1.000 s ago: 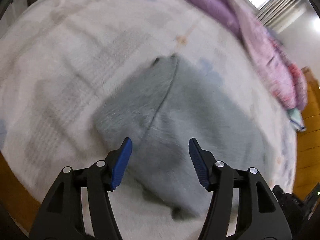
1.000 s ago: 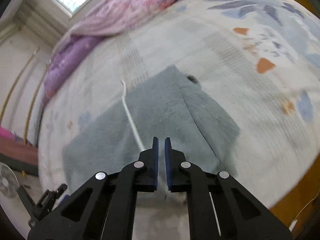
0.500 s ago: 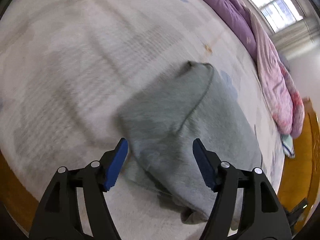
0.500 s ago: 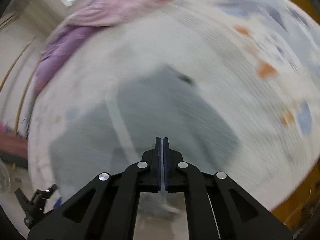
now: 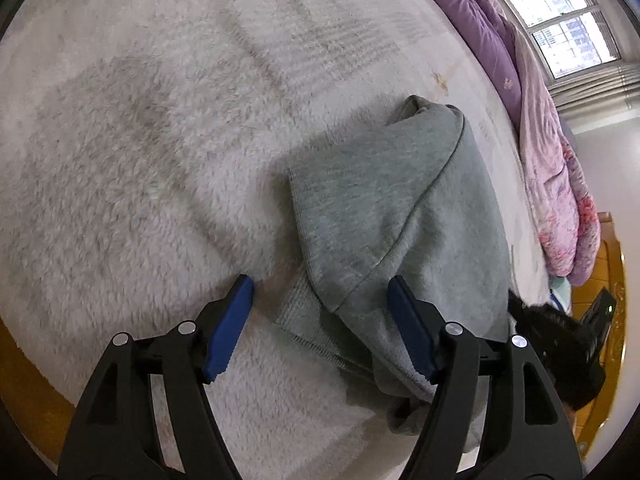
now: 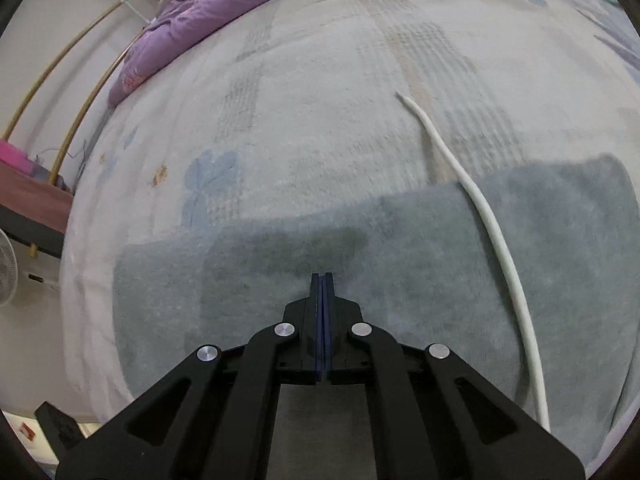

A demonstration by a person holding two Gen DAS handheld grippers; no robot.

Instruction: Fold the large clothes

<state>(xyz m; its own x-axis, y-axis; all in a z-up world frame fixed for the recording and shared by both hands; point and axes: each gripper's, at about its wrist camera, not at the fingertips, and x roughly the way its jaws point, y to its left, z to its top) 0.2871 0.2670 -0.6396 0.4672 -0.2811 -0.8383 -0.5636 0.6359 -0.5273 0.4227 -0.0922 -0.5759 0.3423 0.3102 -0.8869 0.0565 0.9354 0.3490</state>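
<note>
Left claw (image 5: 320, 292): I see it wide, jaws just widened, over the hoodie (image 5: 384, 216) corner.
Right claw (image 6: 322, 280): closed, holds nothing, above the cloth.

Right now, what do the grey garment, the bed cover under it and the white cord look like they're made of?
Grey garment: looks like knit sweatshirt jersey, matte, with fine knit rows and a ribbed hem.
Bed cover: seems a plush fleece, fuzzy short pile, faded printed pattern.
White cord: smooth, even and flexible; possibly a woven drawstring or a plastic-sheathed cable, the blur leaves it open.
</note>
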